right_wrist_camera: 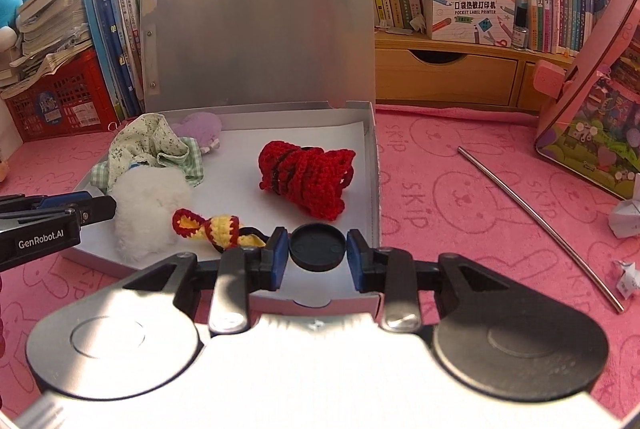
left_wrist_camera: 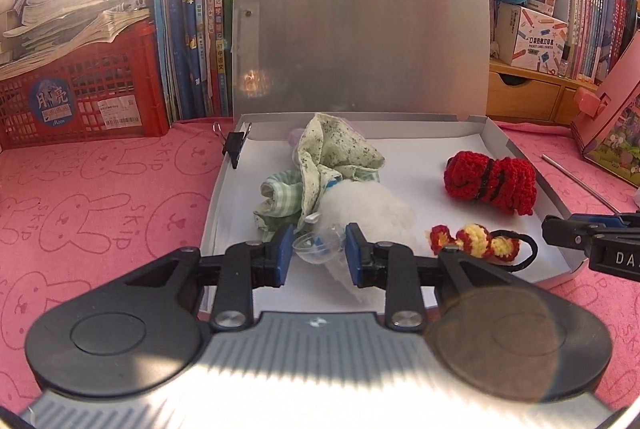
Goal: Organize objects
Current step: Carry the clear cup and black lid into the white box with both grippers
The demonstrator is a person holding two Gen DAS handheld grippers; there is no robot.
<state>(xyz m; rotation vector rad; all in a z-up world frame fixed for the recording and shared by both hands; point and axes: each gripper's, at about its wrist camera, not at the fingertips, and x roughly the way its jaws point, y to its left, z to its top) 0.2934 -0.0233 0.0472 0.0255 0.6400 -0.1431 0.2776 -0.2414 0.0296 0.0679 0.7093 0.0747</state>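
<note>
An open white box (left_wrist_camera: 532, 165) (right_wrist_camera: 374, 173) lies on the pink cloth with its lid standing up at the back. Inside lie a green patterned cloth (left_wrist_camera: 336, 153) (right_wrist_camera: 148, 145), a white fluffy piece (left_wrist_camera: 360, 205) (right_wrist_camera: 148, 205), a red crochet piece (left_wrist_camera: 492, 179) (right_wrist_camera: 308, 177) and a red-and-yellow crochet hair tie (left_wrist_camera: 472, 241) (right_wrist_camera: 212, 225). My left gripper (left_wrist_camera: 316, 259) is shut on a clear plastic half-ball (left_wrist_camera: 316, 247) over the box's near part. My right gripper (right_wrist_camera: 318, 255) is shut on a round black lid (right_wrist_camera: 318, 247) above the box's near right corner.
A metal straw (right_wrist_camera: 540, 225) (left_wrist_camera: 580, 181) lies on the pink cloth right of the box. A pink picture box (right_wrist_camera: 592, 109) leans at the far right, with crumpled paper (right_wrist_camera: 628, 217) near it. A red crate (left_wrist_camera: 80, 97) and rows of books (left_wrist_camera: 196, 13) stand behind. A black binder clip (left_wrist_camera: 234, 145) grips the box's left wall.
</note>
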